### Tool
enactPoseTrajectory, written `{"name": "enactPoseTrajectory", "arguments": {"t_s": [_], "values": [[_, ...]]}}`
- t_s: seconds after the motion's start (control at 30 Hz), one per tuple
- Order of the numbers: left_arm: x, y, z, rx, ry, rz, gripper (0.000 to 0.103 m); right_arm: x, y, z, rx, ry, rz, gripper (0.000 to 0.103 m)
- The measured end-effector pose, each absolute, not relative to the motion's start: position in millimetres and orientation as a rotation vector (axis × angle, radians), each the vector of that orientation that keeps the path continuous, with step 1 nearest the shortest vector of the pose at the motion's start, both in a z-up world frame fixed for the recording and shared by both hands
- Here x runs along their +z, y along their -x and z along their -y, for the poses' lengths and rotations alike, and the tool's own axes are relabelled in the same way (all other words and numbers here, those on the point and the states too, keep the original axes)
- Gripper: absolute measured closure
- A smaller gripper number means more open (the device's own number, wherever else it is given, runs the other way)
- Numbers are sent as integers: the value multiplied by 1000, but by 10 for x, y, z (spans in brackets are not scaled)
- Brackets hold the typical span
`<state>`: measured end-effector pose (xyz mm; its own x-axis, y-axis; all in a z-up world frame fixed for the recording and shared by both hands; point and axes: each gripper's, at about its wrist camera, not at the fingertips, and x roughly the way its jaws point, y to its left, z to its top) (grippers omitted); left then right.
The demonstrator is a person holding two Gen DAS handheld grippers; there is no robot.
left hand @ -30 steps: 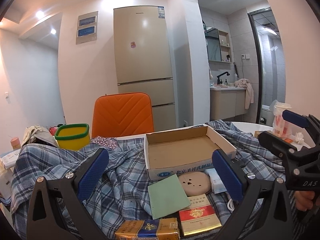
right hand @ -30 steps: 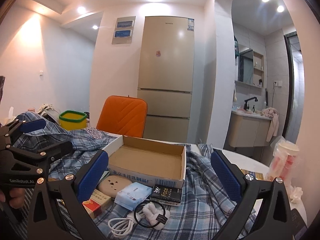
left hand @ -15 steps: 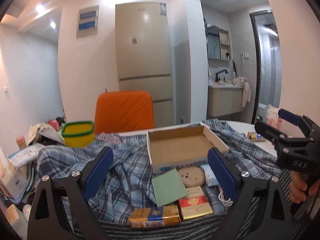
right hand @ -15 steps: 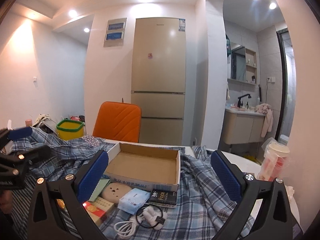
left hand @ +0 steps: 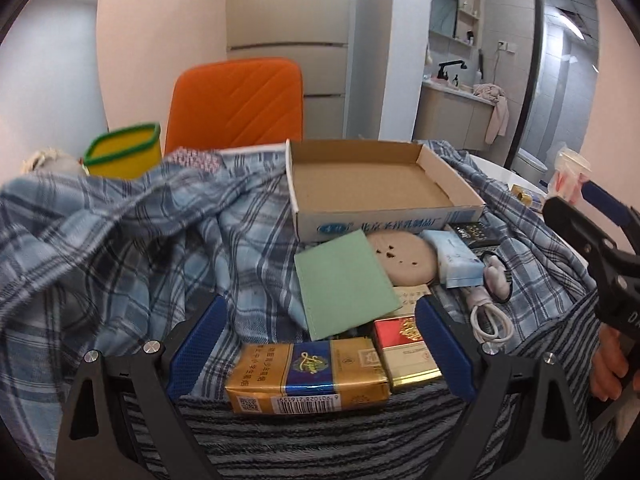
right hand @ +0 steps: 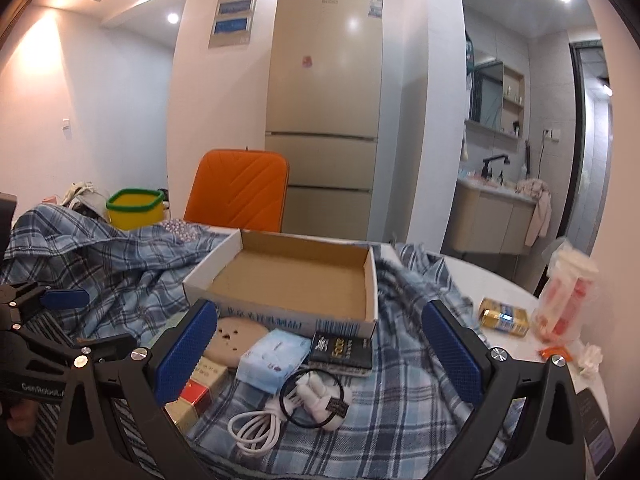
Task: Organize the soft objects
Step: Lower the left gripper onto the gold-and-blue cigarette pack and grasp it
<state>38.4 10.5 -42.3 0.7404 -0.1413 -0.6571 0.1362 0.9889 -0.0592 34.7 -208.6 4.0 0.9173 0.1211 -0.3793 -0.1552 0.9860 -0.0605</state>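
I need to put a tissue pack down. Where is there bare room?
The cardboard box has a bare floor. Plaid cloth lies free between the box and the gold pack. In front of the box it is crowded: green card, cigarette packs, cable.

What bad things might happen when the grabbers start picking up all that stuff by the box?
1. The left gripper hangs open around the gold cigarette pack, which touches the red pack; closing might shove both.
2. The white cable lies looped beside the black hair tie; lifting one may drag the other.
3. Everything rests on rumpled plaid cloth; a finger catching it could tug the cardboard box sideways.
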Motion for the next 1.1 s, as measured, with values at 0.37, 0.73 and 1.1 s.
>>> {"name": "enactPoseTrajectory", "arguments": {"t_s": [0.37, 0.73, 1.1], "values": [[-699, -541, -147, -116, 8, -933, 9, 4, -345, 2107, 167, 84, -398, 0], [-757, -601, -229, -124, 53, -976, 18, -13, -361, 2081, 177, 86, -408, 0], [-469, -345, -238, -117, 38, -772, 18, -31, -371, 2133, 165, 70, -418, 0]]}}
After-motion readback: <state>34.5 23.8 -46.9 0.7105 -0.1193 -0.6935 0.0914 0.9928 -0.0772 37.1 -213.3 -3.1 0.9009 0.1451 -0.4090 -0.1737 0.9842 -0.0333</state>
